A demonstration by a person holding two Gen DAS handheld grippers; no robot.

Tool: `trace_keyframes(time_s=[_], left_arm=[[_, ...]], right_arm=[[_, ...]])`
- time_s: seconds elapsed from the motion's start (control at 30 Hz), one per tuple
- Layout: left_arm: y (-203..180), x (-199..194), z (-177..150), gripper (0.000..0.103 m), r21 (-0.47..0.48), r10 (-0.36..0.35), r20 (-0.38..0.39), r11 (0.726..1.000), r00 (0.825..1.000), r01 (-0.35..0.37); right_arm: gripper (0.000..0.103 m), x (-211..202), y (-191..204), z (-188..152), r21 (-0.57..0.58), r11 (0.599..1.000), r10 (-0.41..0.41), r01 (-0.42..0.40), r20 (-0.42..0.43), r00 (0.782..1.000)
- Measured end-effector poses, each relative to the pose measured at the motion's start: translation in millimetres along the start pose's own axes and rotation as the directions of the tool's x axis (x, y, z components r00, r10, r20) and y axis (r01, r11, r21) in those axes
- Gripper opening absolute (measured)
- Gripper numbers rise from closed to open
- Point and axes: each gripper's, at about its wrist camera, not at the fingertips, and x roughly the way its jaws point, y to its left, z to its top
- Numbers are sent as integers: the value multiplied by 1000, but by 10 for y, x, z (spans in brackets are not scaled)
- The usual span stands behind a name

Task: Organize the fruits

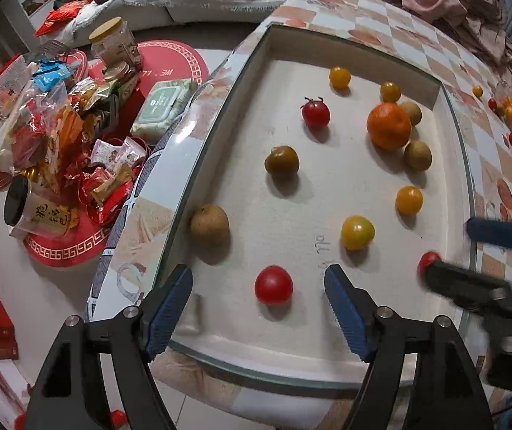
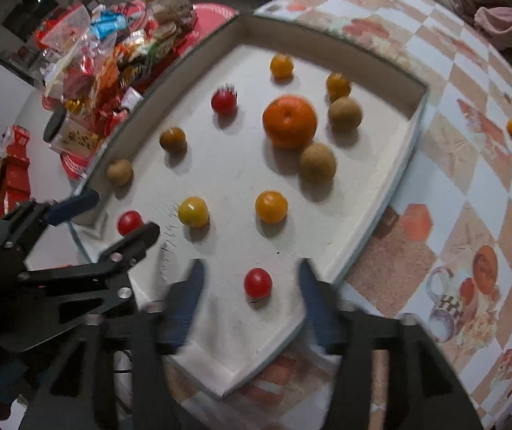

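Left wrist: your left gripper [image 1: 259, 299] stands apart around a red tomato [image 1: 273, 285] on the white tray [image 1: 327, 186] | right gripper [image 2: 250, 295] apart, fingers blurred, second tomato [image 2: 257, 282] between, untouched | far fruits tiny.

Both grippers have black frames, silver screws and ribbed blue-padded fingers [image 1: 345, 308].
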Motion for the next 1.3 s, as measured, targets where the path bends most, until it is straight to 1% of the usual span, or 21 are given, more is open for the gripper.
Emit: trace_keyframes(time_s=[0.03, 0.1, 0.13, 0.2, 0.27, 0.3, 0.33, 0.37, 0.43, 0.47, 0.57, 0.63, 0.77, 0.83, 1.0, 1.17, 1.3], left_arm=[[-6, -8, 1, 77, 6, 0, -7, 1000, 1000, 0], [-26, -47, 1, 77, 22, -1, -25, 1000, 1000, 1], [-31, -60, 3, 77, 27, -5, -34, 1000, 999, 6], [-57, -112, 0, 77, 44, -18, -55, 999, 998, 20], [-78, -183, 2, 77, 59, -27, -61, 998, 998, 31], [-88, -210, 1, 82, 67, -31, -66, 997, 997, 36], [-92, -233, 3, 90, 73, -34, -70, 997, 997, 39], [-97, -283, 7, 103, 81, -32, -65, 996, 997, 37], [-104, -353, 18, 102, 96, -28, -62, 995, 998, 34], [-105, -377, 24, 102, 102, -27, -68, 994, 997, 34], [-105, -431, 38, 102, 119, -22, -89, 992, 996, 33], [-118, -483, 40, 102, 137, -15, -98, 990, 995, 29], [-126, -644, 41, 102, 176, 3, -73, 984, 997, 10], [-135, -718, 47, 102, 190, -2, -65, 982, 998, 14], [-194, -849, 78, 102, 235, 13, -61, 972, 998, 2], [-243, -949, 118, 102, 260, -5, -65, 965, 998, 22], [-289, -989, 145, 102, 290, -1, -65, 957, 998, 20]], right_arm=[[68, -54, -15, -2, 7, 1000, -2, 2, 2, 1000], [75, -122, -49, -8, 31, 1000, -6, 7, -7, 1000], [80, -157, -71, -23, 44, 999, -4, 4, -9, 1000], [81, -207, -105, -46, 64, 998, -7, 8, -17, 1000], [84, -242, -130, -70, 86, 996, -14, 17, -35, 999], [85, -265, -140, -78, 94, 995, -16, 20, -37, 999], [89, -300, -149, -84, 104, 994, -19, 23, -37, 999], [93, -328, -156, -98, 111, 994, -19, 23, -36, 999], [96, -370, -163, -90, 127, 992, -13, 19, -44, 999], [103, -383, -166, -83, 132, 991, -13, 20, -50, 999], [103, -465, -172, -64, 136, 990, -24, 30, -52, 998], [103, -526, -161, -45, 123, 991, -53, 60, -62, 997], [103, -624, -138, -40, 103, 991, -76, 84, -77, 994], [103, -703, -111, -41, 92, 990, -98, 105, -78, 992], [103, -839, -73, -52, 82, 988, -124, 130, -79, 989], [103, -961, -24, -20, 58, 986, -151, 155, -64, 986], [103, -1038, -2, 13, 48, 984, -167, 169, -50, 985]])
